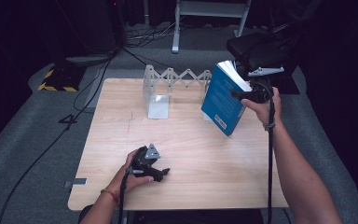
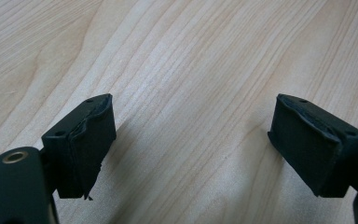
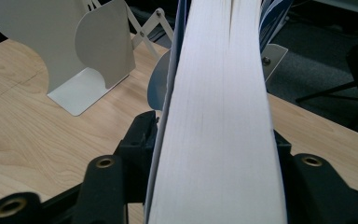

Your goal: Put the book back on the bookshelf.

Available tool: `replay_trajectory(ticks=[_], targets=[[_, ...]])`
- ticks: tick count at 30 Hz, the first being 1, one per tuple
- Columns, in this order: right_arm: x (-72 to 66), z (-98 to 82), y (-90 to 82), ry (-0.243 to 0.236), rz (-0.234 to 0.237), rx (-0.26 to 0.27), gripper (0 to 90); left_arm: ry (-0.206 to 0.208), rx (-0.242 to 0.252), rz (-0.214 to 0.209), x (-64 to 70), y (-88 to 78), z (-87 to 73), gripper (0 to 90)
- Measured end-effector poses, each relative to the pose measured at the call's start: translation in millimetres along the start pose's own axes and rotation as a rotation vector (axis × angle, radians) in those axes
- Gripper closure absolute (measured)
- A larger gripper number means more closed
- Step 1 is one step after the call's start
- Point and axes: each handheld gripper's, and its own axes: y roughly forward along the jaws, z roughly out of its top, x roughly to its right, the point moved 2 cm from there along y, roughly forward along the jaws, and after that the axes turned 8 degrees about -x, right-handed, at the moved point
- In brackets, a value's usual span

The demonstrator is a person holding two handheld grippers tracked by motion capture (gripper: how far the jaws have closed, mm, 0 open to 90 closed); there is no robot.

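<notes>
Pale wooden table (image 1: pixel 191 154) carries a white accordion metal bookend rack (image 1: pixel 168 84); at its right end the right gripper (image 1: pixel 242 94) clasps a tilted blue paperback book (image 1: pixel 223 100). It seems heavy and floppy, better held near the spine. Left gripper (image 1: pixel 161 173) rests open.

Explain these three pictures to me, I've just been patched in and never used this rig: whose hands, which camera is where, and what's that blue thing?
There is no robot arm: a person holds a two-jaw gripper in each hand. The high view looks down on a wooden table. The other two cameras ride on the grippers and look along their black jaws.

The left gripper rests low on the near part of the table; its own view shows its jaws wide apart with bare wood between them.

The right gripper has a blue book tilted above the far right of the table. In its view the book's white page edges sit between the jaws; I cannot tell how firmly they press.

Behind stands a white folding book rack with upright dividers.
</notes>
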Motion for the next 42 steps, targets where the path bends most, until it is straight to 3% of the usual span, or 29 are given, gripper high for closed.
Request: replay_trajectory(ticks=[8,11,14,15,18,21,23,26,34,42], targets=[[2.2,12.2,0.6,-0.031,0.017,-0.091,47.6,-0.001,0.000,0.000,0.0,0.0,0.0,15.1],[4.9,16.9,-1.0,-0.026,0.012,-0.067,45.8,-0.001,0.000,0.000,0.1,0.0,0.0,15.1],[7.7,21.2,0.5,-0.018,0.055,-0.090,47.6,0.002,0.000,-0.001,-0.1,0.0,0.0,15.1],[8.0,23.0,3.3,-0.027,0.058,-0.124,47.5,0.000,0.000,0.000,0.0,0.0,0.0,15.1],[10.0,26.5,7.5,-0.036,0.058,-0.149,48.8,0.000,0.000,0.000,0.0,0.0,0.0,15.1],[12.8,29.3,9.8,-0.027,0.090,-0.177,48.5,-0.001,0.000,0.000,0.0,0.0,0.0,15.1],[12.3,31.7,10.6,-0.047,0.086,-0.195,49.6,-0.001,0.000,0.000,0.0,0.0,0.0,15.1],[10.1,33.6,9.5,-0.073,0.050,-0.217,58.3,0.000,0.000,0.000,0.0,0.0,0.0,15.1],[2.7,35.0,9.8,-0.090,0.038,-0.200,60.6,-0.001,0.000,0.000,0.0,0.0,0.0,15.1],[3.9,48.0,13.6,-0.034,-0.004,-0.161,60.8,0.000,-0.001,0.002,0.1,-0.2,0.0,15.2]])
